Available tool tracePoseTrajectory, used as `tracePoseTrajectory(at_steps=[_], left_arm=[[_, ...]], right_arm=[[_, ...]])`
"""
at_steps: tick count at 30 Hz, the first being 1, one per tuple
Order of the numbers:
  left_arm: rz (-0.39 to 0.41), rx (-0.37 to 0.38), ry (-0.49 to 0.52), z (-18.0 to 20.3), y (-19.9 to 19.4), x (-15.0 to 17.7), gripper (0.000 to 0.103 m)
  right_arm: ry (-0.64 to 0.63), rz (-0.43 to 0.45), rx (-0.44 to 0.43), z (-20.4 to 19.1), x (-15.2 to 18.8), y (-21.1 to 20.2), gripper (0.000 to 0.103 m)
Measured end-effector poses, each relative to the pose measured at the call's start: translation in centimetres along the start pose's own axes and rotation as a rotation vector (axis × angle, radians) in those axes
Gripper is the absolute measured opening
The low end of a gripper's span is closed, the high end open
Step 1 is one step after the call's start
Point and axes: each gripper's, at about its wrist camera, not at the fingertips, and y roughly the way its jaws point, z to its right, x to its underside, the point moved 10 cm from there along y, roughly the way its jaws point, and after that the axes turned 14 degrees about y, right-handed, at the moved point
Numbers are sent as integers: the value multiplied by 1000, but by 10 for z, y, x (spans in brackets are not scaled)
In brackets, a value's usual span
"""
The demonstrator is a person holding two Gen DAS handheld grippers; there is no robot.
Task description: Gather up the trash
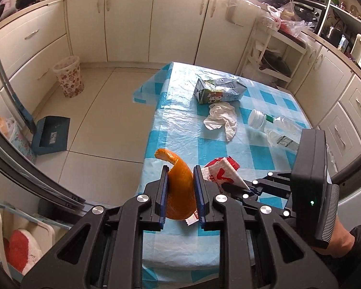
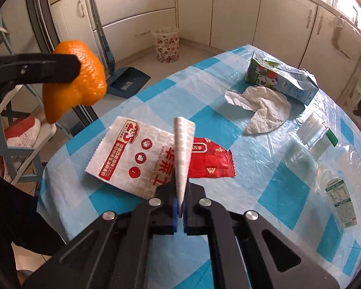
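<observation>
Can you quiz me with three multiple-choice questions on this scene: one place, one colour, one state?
1. Where is the flower-patterned wastebasket?
A on the table
B on the floor by the cabinets
C on a shelf

2. What colour is the curled fruit peel in the left gripper?
A orange
B green
C purple

3. How does the right gripper stand?
A wide open
B shut on the white printed wrapper
C shut on a bottle

Answers: 1 B, it stands on floor tiles; 2 A, plainly orange; 3 B, its fingers pinch the wrapper's lifted corner.
</observation>
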Motion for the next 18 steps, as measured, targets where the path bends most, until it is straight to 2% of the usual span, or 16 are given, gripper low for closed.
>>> tracePoseTrajectory(at_steps=[3,8,18], left_arm=[[-6,-1,1,3,3,-1,19],[-6,4,20,14,5,-5,19],[-30,32,127,62,18,-8,19]], right_arm=[[2,-24,0,12,9,-9,1],[59,-15,21,51,20,-34,1],[209,13,85,140,50,-83,1]])
